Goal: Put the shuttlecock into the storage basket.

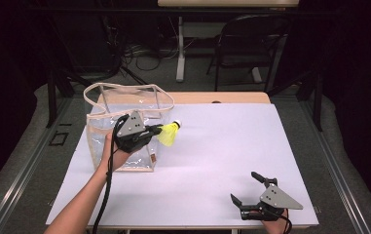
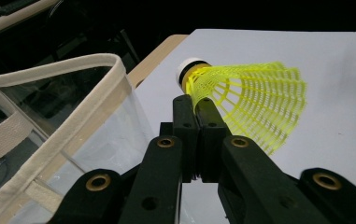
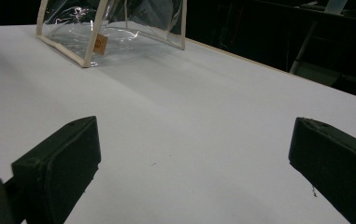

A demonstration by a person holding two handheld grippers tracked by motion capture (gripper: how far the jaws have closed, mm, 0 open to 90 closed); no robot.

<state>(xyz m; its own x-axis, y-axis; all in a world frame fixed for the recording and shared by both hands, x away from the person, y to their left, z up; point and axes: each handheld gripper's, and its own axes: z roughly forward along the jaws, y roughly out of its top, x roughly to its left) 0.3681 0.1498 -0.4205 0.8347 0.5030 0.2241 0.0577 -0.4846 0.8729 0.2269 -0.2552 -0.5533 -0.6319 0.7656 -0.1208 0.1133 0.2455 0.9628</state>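
Up high, yellow mesh shuttlecock [image 2: 255, 105] pinched beside clear, cloth-edged bag [image 2: 68, 126]

left forearm reaching in from the bottom edge and angled up over the table, left gripper [image 1: 157, 130] held off the surface with jaws pinched tight, right gripper [image 1: 247, 188] parked low near the front-right corner, jaws spread wide

A clear plastic tote bag with cloth trim [image 1: 124, 127] is standing near the white table's [image 1: 212, 146] far left corner; a yellow mesh shuttlecock [image 1: 169, 133] is hanging just right of it, above the tabletop.
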